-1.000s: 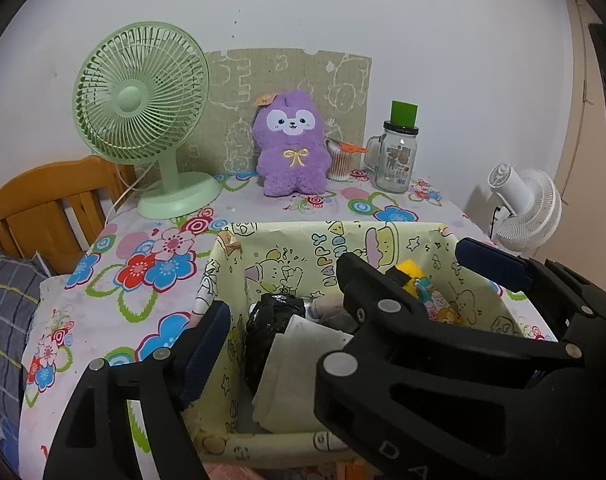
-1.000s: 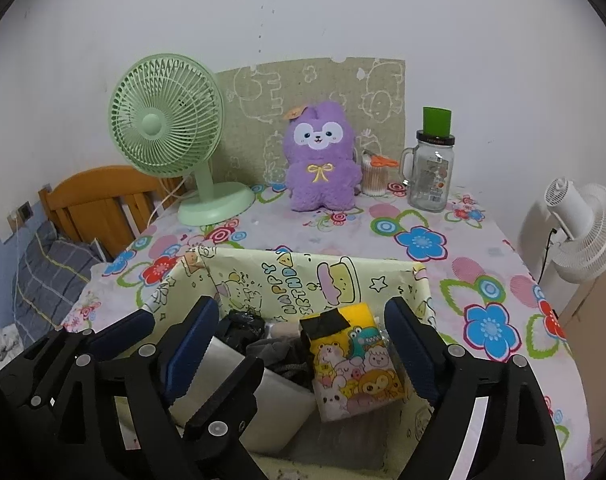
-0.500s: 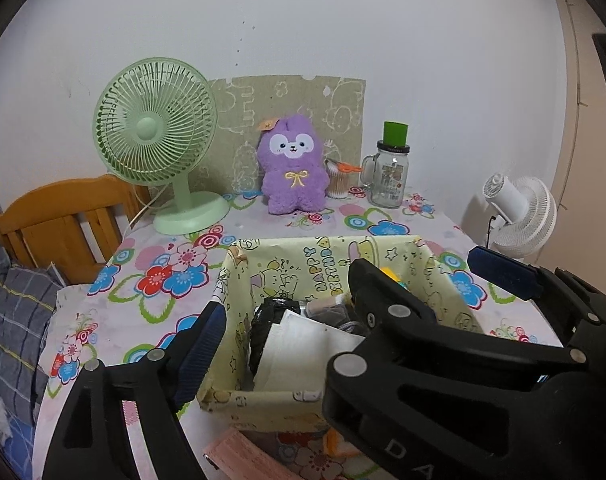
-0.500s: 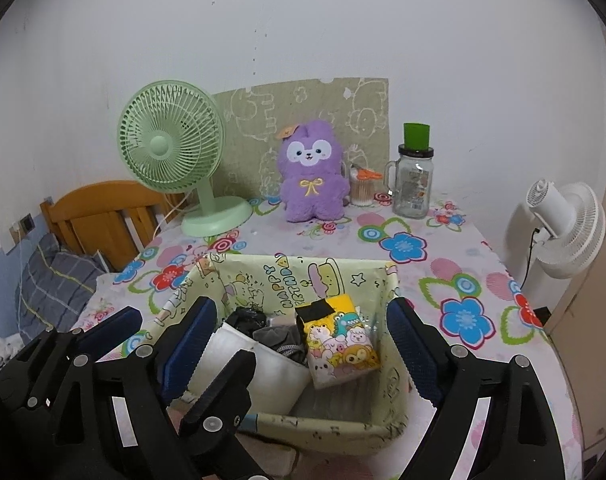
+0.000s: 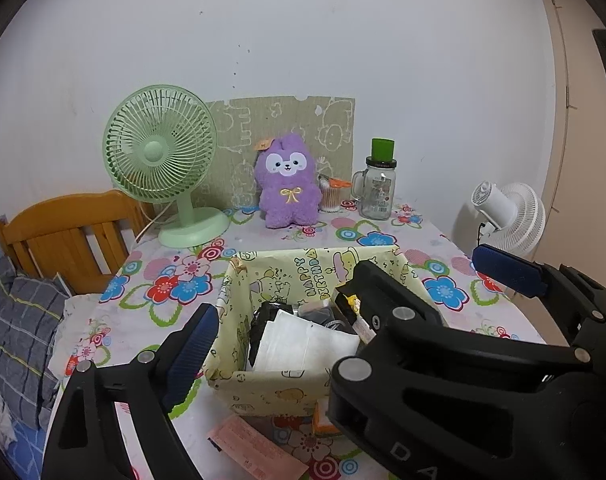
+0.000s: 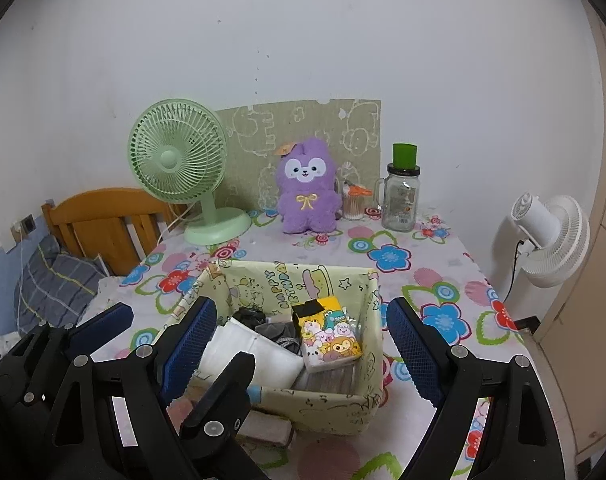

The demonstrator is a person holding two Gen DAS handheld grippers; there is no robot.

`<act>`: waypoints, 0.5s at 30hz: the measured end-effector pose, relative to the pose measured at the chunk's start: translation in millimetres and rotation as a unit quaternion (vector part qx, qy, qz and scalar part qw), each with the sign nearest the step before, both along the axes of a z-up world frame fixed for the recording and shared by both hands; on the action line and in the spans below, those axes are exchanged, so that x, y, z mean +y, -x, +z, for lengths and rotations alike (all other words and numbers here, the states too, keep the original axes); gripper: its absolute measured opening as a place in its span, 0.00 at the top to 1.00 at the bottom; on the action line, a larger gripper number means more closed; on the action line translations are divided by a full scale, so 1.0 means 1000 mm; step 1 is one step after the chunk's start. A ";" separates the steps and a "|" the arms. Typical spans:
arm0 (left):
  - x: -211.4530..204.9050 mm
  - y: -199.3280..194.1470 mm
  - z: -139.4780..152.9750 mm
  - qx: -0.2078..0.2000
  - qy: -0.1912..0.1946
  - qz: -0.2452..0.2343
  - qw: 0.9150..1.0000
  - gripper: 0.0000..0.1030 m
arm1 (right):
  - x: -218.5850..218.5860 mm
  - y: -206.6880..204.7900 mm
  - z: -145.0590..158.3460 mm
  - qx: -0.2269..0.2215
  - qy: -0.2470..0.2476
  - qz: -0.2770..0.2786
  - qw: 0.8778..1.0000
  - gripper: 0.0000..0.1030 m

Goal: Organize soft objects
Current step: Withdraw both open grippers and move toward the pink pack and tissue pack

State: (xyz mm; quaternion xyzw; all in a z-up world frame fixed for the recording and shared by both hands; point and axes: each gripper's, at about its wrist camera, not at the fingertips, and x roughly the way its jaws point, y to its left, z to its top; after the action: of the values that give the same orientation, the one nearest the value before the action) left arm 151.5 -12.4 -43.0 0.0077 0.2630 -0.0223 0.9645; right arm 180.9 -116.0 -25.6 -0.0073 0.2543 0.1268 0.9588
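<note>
Both tools are hanging empty on the near side of the cartoon-print fabric bin: the left gripper is spreading its jaws with nothing between them, and the right gripper is standing released. The bin is already holding a white folded cloth, dark socks and a yellow tissue pack. Judging by this, the next move is picking up a leftover. Only the left view is showing a pink packet lying near the bin.
</note>
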 end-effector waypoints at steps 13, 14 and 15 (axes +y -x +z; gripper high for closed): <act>-0.007 0.023 0.010 -0.012 0.001 -0.009 1.000 0.09 | -0.009 0.026 0.012 -0.018 -0.001 -0.007 1.000 0.08; -0.008 0.025 0.011 -0.013 0.001 -0.010 1.000 0.09 | -0.009 0.027 0.013 -0.019 -0.001 -0.007 1.000 0.07; -0.008 0.026 0.011 -0.014 0.001 -0.010 1.000 0.09 | -0.010 0.029 0.013 -0.020 -0.001 -0.006 1.000 0.07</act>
State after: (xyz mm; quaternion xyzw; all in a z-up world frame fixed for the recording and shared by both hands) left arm 125.4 -20.5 -31.8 0.0096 0.2497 -0.0325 0.9677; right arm 151.7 -125.8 -12.3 -0.0077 0.2350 0.1207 0.9644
